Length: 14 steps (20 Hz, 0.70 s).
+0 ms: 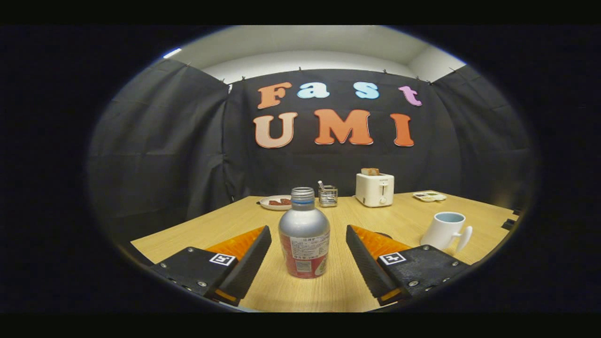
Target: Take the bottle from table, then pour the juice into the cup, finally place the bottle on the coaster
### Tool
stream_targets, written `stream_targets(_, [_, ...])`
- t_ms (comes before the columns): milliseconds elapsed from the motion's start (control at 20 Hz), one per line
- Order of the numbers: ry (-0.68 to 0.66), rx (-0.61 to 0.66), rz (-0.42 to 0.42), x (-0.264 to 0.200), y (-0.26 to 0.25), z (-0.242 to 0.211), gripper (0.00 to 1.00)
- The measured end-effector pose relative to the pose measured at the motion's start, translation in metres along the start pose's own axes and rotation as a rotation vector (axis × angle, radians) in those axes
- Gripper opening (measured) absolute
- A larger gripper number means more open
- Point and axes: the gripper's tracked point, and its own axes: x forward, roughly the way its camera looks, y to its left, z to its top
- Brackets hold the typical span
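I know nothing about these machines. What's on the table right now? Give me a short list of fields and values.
surface: light wooden table
between fingers: upright silver metal bottle with red label, cap on, untouched
gripper: open, one finger each side of bottle
right of bottle: white handled cup
far edge: white toaster with toast, small wire rack, white plate with food, small flat tray
pouring: not yet begun

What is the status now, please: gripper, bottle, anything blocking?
Gripper open, a finger either side of bottle, not touching. Bottle upright on table. Cup beyond right finger. Path clear.
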Motion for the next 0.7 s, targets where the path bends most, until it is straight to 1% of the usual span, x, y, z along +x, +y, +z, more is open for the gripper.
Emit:
stream_targets(300, [0.050,-0.040,0.000,0.015,0.002,-0.026,0.95])
stream_targets(450, [0.084,-0.055,-0.005,0.019,0.000,-0.039,0.92])
stream_targets(600, [0.112,-0.059,0.019,0.025,0.005,-0.044,0.92])
stream_targets(700, [0.132,-0.062,0.023,0.026,0.005,-0.049,0.88])
